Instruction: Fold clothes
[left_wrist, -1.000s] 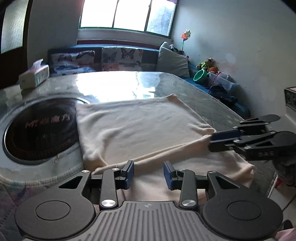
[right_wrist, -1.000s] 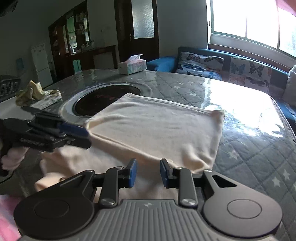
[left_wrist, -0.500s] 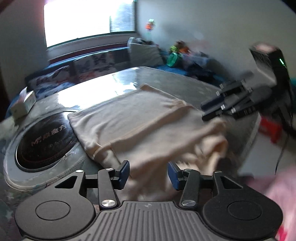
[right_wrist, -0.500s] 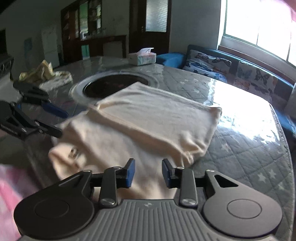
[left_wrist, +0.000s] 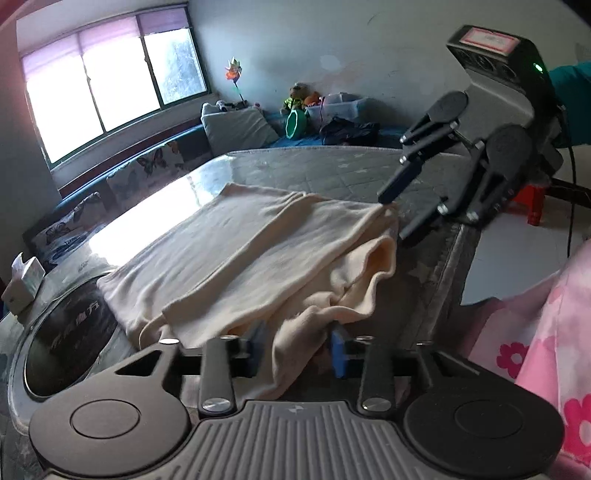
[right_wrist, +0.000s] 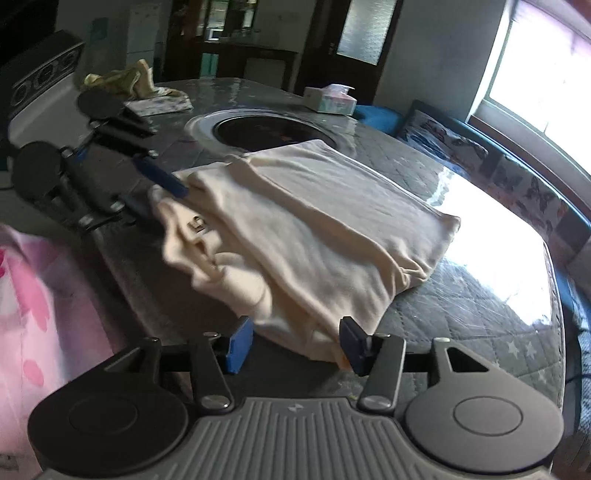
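A cream garment (left_wrist: 258, 251), folded over once, lies flat on the grey quilted table (left_wrist: 332, 170), its near end bunched at the table's edge. My left gripper (left_wrist: 296, 352) is open, and a hanging fold of that near end sits between its blue pads. The right wrist view shows the garment (right_wrist: 332, 229) with my left gripper (right_wrist: 153, 195) straddling its left corner. My right gripper (right_wrist: 295, 346) is wide open around the near hem. Seen from the left wrist, my right gripper (left_wrist: 393, 218) is at the garment's far right corner.
A round dark hotplate recess (right_wrist: 273, 134) lies beyond the garment. A tissue box (right_wrist: 330, 99) and a yellow cloth (right_wrist: 122, 79) sit farther back. Pink flowered clothing (left_wrist: 535, 332) of the person is close to the table edge. A cushioned bench (left_wrist: 147, 166) runs under the window.
Both grippers have swung out to the two near corners and dropped to the table's edge. The near end of the garment now lies bunched between the fingers, and the right gripper's fingers stand wider apart.
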